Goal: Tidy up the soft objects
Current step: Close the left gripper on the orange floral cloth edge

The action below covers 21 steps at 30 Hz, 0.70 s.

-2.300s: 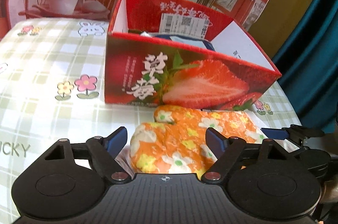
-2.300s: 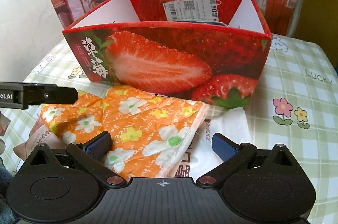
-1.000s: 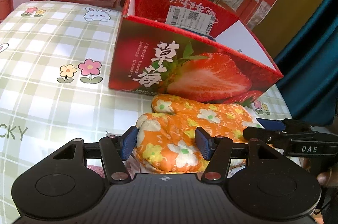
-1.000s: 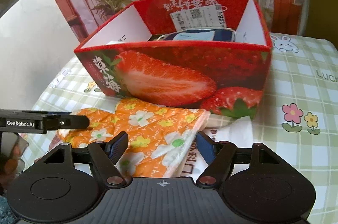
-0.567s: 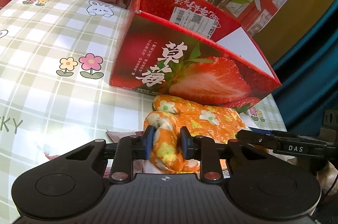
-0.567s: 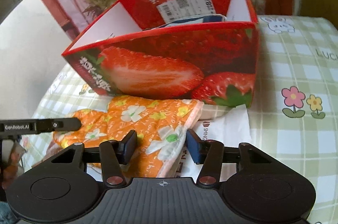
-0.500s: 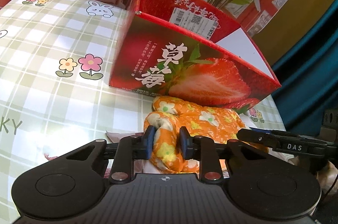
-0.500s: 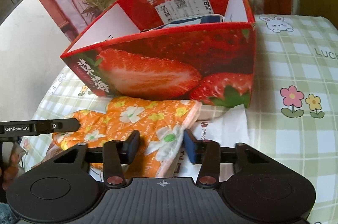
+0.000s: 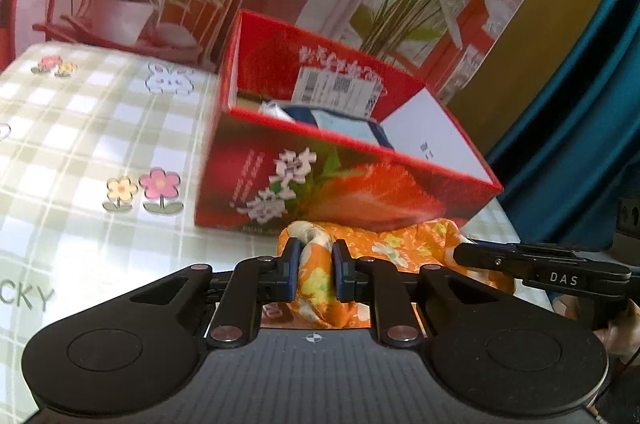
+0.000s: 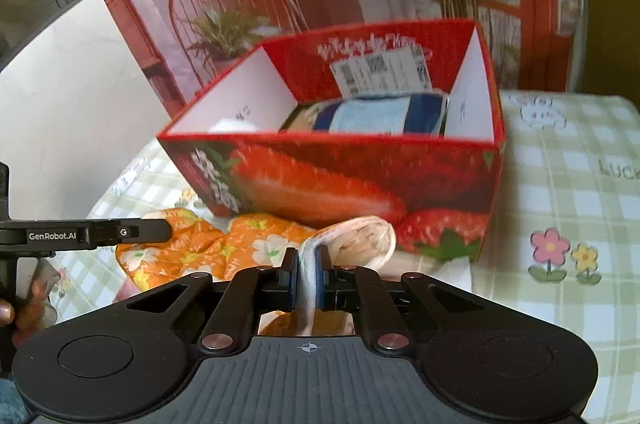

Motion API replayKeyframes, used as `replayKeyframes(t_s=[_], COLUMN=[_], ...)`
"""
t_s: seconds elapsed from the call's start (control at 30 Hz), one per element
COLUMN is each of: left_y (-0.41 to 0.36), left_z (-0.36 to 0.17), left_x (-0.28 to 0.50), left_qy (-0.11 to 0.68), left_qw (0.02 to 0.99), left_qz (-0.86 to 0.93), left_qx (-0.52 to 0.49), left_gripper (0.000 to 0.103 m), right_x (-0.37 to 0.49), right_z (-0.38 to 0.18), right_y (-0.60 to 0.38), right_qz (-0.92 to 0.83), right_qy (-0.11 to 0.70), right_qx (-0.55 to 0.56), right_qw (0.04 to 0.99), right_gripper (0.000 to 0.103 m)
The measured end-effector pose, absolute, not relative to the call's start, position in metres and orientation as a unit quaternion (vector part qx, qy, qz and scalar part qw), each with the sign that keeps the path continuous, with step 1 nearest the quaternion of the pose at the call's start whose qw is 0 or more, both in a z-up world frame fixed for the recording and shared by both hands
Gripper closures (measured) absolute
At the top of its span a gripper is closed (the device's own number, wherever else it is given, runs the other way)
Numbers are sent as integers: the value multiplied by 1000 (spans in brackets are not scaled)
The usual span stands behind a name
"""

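Both tongs, apart a second earlier, had clamped the orange flower-print oven mitt [image 9: 384, 248]: left tongs [image 9: 314, 270] on its thumb end, right tongs [image 10: 306, 278] on its cuff, at six o'clock of the red strawberry-print cardboard box [image 10: 360, 180] on the bench [image 9: 80, 144]. Lifting it over the box wall likely came next.

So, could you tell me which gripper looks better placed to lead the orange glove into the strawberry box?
Probably right: the right gripper pinches the orange glove at its cuff, facing the strawberry box squarely.

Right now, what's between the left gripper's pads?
A bunched fold of the orange floral oven mitt, pinched between the shut left gripper pads, seen in the left wrist view.
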State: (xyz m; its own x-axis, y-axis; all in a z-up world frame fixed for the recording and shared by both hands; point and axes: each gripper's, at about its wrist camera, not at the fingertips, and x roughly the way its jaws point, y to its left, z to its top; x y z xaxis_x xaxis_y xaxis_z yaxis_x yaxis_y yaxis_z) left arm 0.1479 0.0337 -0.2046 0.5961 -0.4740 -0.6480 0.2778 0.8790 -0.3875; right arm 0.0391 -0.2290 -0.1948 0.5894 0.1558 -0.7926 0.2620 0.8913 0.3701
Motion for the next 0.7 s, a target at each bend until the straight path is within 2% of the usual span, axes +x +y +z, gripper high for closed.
replayKeyframes(t_s=[0.7], left_y=[37], left_z=[-141], left_x=[138], left_qy=[289], left_qw=[925], left_qz=[-223], left_qx=[-103], left_gripper=[85], right_x=[52], right_z=[-130], right_y=[-233], right_qz=[-24], right_qy=[380], right_qx=[179], right_qw=[907], right_gripper=[95])
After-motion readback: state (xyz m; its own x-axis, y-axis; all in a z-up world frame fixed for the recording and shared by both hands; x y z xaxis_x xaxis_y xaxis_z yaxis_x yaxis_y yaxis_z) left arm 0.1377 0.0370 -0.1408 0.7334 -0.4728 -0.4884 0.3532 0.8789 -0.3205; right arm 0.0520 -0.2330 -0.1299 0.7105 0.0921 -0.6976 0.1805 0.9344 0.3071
